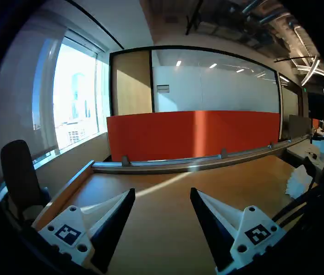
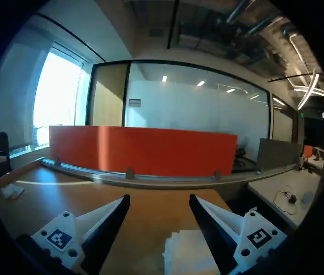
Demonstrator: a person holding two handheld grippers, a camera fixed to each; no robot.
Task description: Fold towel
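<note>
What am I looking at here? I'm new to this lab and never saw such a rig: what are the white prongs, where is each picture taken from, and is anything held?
No robot here: a person holds a two-finger gripper in each hand, and a fisheye camera rides on each, looking forward along its fingers. The white prongs are those fingers. One picture comes from the left gripper, the other from the right gripper. Both are open and hold nothing. Below them is a wooden desk with an orange divider at its far edge. A white towel lies on the desk just under the right gripper, not yet gripped.
</note>
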